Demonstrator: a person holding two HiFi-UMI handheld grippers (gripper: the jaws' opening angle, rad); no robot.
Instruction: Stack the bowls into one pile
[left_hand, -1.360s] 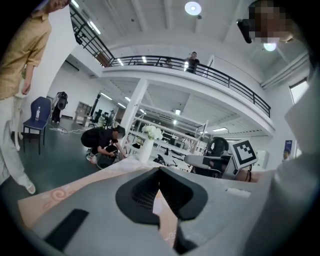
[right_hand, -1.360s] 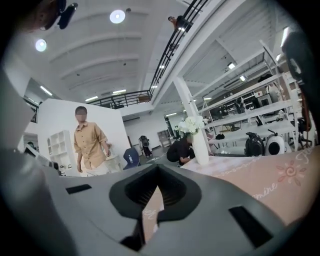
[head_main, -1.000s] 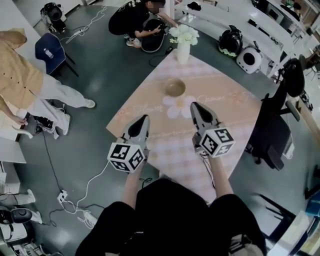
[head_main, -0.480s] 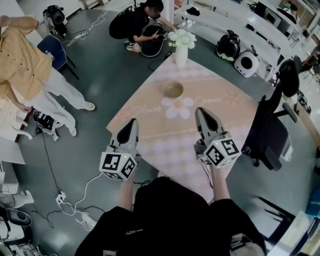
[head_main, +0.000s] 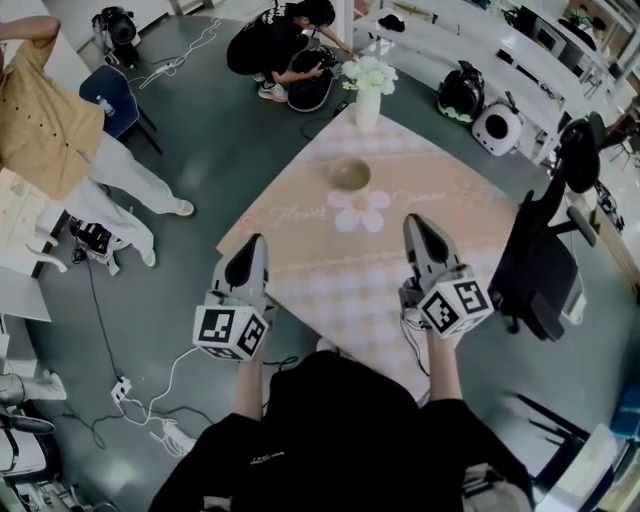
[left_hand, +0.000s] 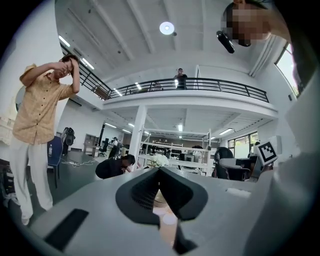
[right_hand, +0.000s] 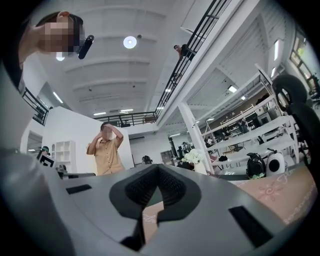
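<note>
A tan bowl pile (head_main: 350, 174) stands on the pink patterned table (head_main: 470, 215), near its far end, just behind a white flower print. Whether it is one bowl or more nested I cannot tell. My left gripper (head_main: 255, 241) hovers over the table's near left edge, well short of the bowl, with its jaws closed together and nothing in them. My right gripper (head_main: 412, 220) hovers over the near right part of the table, shut and empty too. In the left gripper view the left gripper (left_hand: 160, 171) points level, and the right gripper (right_hand: 159, 167) does the same in its own view.
A white vase of flowers (head_main: 368, 88) stands at the table's far corner behind the bowl. A black office chair (head_main: 545, 270) is close to the table's right edge. One person stands at the left (head_main: 50, 130), another crouches beyond the table (head_main: 275, 45). Cables (head_main: 150, 400) lie on the floor.
Both grippers have drawn back from the bowl toward my body and risen. They stay closed. The standing person at the left has raised both arms.
</note>
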